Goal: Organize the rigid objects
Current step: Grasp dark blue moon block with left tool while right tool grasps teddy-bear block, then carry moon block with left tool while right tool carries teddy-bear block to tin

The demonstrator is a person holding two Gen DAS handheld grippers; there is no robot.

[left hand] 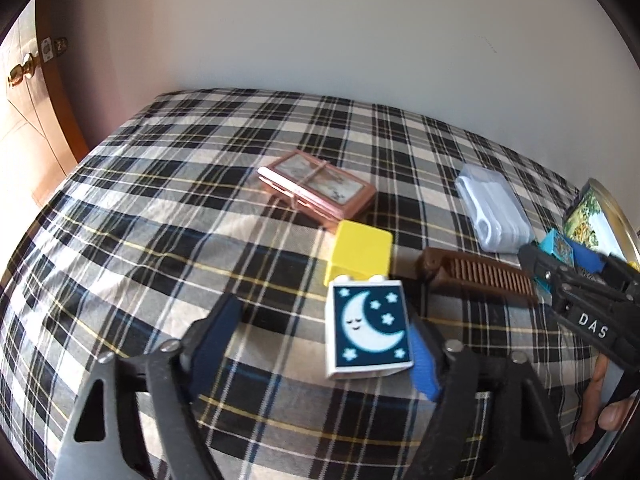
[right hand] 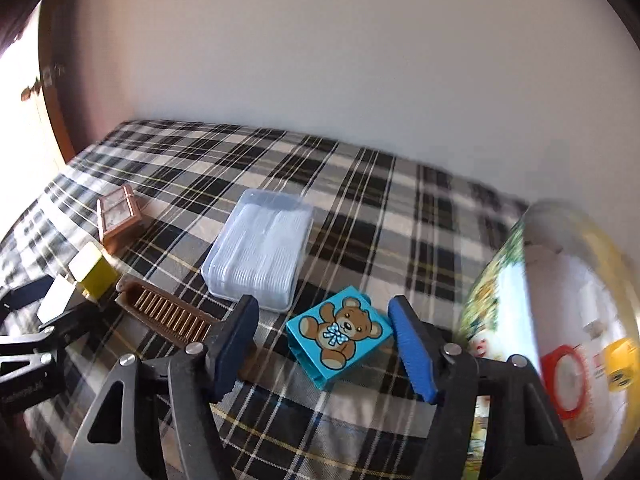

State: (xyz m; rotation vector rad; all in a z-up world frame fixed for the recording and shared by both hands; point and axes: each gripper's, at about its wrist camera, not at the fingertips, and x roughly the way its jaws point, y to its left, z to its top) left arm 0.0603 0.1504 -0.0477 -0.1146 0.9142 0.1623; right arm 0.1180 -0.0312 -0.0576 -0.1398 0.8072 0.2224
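Observation:
My left gripper (left hand: 320,340) is open around a white block with a moon picture (left hand: 370,330), which stands on the plaid cloth and touches the right pad. A yellow block (left hand: 362,254) sits just behind it. My right gripper (right hand: 324,344) is open around a turquoise block with a teddy bear picture (right hand: 340,336), which lies on the cloth between the pads. A brown comb (right hand: 168,314) lies left of it and also shows in the left wrist view (left hand: 476,274). The right gripper shows at the left wrist view's right edge (left hand: 560,268).
A clear plastic box (right hand: 260,248) lies behind the teddy block. A copper-coloured frame (left hand: 320,188) lies mid-cloth. A round decorated tin (right hand: 560,320) with small items inside stands at the right. A wall runs behind the table; a wooden door (left hand: 24,80) is at the left.

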